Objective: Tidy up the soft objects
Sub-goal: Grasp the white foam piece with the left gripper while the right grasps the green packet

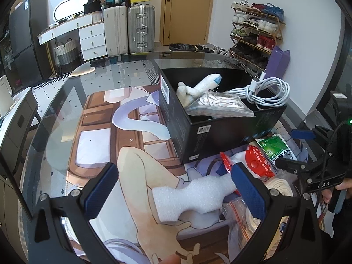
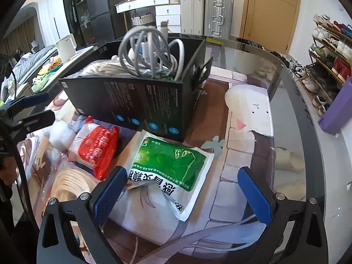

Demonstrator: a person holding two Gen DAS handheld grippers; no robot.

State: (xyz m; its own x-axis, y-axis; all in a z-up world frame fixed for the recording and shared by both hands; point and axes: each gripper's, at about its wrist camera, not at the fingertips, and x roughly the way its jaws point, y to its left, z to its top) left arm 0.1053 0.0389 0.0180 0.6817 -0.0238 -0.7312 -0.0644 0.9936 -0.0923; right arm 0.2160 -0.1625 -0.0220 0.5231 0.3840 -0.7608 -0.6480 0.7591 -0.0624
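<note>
The left gripper (image 1: 175,194) stands wide open over the glass table (image 1: 66,92), holding nothing; a white foam piece (image 1: 193,195) lies flat between its blue pads (image 1: 101,191), nearer the right one, though whether it touches that pad cannot be told. At 1 o'clock from the foam stands the black box (image 1: 220,132) — in it a plush toy (image 1: 198,88), a clear bag of cord (image 1: 220,107) and a coil of white cable (image 1: 268,92) heaped at its right end.

The right gripper (image 2: 183,191) is likewise spread wide and empty. A green packet (image 2: 171,165) lies between its fingers, its lower left corner beside the left pad (image 2: 110,192), its top edge near the box wall (image 2: 143,103). At 10 o'clock from the packet sits a red bag (image 2: 99,151) marked "balloon glue", and at 9 o'clock a roll of cream rope (image 2: 72,182) in clear plastic. From the left wrist camera, the right gripper shows at 3 o'clock, a hand (image 1: 330,193) on its grip.
</note>
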